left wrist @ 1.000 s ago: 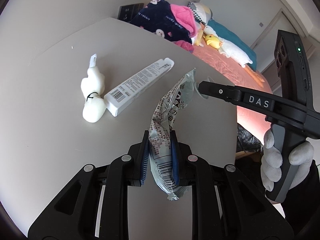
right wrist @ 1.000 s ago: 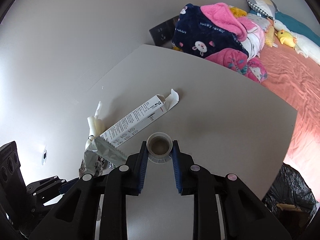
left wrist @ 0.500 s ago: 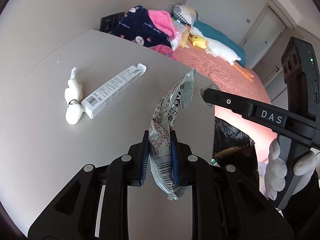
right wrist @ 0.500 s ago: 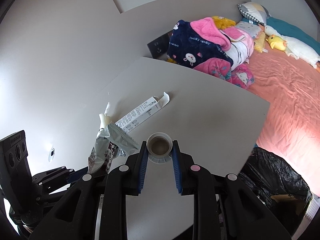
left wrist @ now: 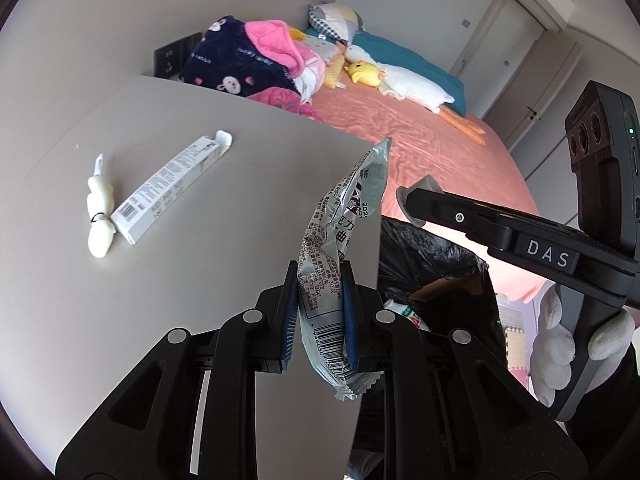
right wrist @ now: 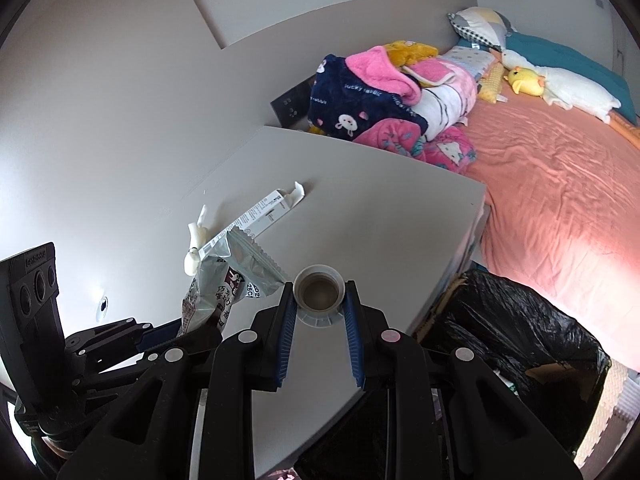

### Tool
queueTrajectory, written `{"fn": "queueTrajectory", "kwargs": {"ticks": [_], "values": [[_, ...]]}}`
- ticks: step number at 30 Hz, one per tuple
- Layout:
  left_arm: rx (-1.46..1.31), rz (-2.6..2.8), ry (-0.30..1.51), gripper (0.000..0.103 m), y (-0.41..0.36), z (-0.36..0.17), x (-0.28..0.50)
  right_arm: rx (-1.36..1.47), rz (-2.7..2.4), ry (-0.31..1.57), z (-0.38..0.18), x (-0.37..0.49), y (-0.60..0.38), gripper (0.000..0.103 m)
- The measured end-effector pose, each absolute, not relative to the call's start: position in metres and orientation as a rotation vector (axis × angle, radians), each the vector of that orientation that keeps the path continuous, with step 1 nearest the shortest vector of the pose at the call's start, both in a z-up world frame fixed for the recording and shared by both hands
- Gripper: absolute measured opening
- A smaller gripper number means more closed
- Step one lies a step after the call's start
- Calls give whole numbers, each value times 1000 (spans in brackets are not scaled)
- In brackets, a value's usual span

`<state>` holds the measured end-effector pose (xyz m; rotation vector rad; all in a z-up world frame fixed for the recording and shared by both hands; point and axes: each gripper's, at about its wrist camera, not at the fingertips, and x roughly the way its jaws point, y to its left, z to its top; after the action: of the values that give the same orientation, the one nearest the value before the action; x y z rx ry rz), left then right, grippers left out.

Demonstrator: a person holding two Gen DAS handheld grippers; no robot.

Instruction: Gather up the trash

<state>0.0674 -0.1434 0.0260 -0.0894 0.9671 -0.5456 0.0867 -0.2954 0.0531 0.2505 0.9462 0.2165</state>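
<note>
Left wrist: cardboard point(left wrist: 444, 286) inside black trash bag point(left wrist: 424, 248)

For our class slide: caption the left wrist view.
Left tongs clamp a silver wrapper at the table edge beside a black bin bag.

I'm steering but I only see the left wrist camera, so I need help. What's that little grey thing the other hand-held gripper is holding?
Observer: The right wrist view shows the right hand-held gripper shut on a small round whitish plastic cup. The cup's open mouth faces the camera, and it looks brownish inside.
Operator: Is it over the trash bag yet?
Observer: Not in that view. The grey tabletop lies behind the cup, and the black plastic trash bag sits to the lower right, past the table's edge.
</note>
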Motion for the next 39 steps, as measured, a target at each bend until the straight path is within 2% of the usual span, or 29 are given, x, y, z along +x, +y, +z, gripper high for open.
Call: {"fn": "queueTrajectory", "kwargs": {"ticks": [36,37,38,39], "values": [[42,-874,994,20,-285,29,55,392,-57,850,73,9,-438,25],[45,-899,1010,34,-290,28,55,405,-58,855,73,7,-442,25],[52,-906,1022,75,-293,26,54,419,-60,859,73,6,-447,27],[71,-893,1026,94,-298,24,53,431,-79,863,74,3,-452,38]]}}
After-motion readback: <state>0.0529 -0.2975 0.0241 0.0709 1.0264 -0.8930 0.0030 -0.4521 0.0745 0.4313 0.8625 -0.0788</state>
